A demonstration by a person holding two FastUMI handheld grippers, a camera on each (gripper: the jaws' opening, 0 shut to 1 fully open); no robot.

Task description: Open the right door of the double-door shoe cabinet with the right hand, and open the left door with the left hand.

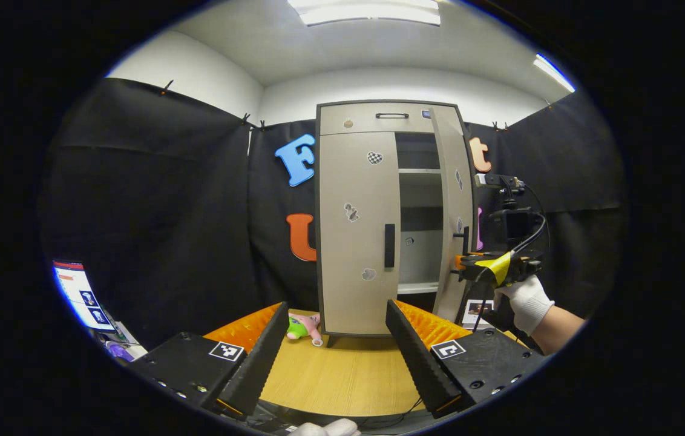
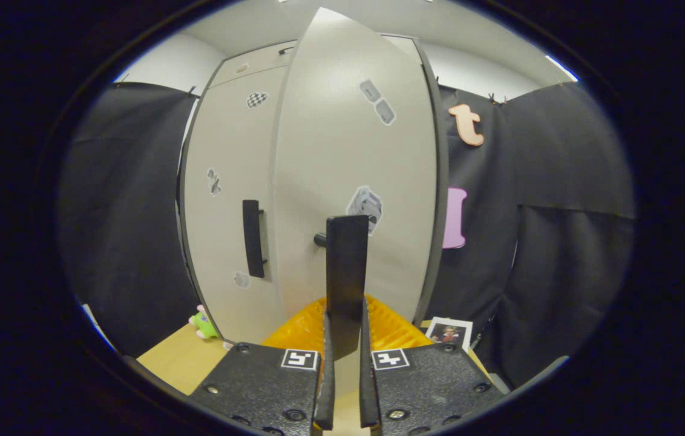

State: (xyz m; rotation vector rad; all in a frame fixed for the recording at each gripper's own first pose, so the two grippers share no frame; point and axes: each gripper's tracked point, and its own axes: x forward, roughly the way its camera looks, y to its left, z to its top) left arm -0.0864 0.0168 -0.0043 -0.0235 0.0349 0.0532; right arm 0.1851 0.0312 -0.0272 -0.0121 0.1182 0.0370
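**Booth, wooden bench: right door part open, left door untouched**

Black-cloth booth, cabinet standing at the back of a wooden bench.

Right gripper: fingers nearly together, clamped on the right door handle, a dark vertical bar that rises straight out from between them in the right gripper view. In the left gripper view the same gripper sits at the front edge of the right door, held by a gloved hand. Grip looks firm, both fingers on the bar.

Right door: swung out from the frame, roughly half open as I judge it; shelves and dark interior visible behind it in the left gripper view. Step one is underway, probably not finished, since the door could swing wider.

Left gripper: fingers spread wide, holding nothing, hanging over the bench well short of the cabinet.

Left door: flush shut, its handle near the centre edge, free. Step two not yet begun.

Left to do, as a judgement: finish the right door's swing, then bring the left gripper up to the left handle, close on it, pull.

Clutter: small plush toy on the bench by the cabinet's foot, a photo card at the right base. Neither sits in the left door's arc as far as I can tell.
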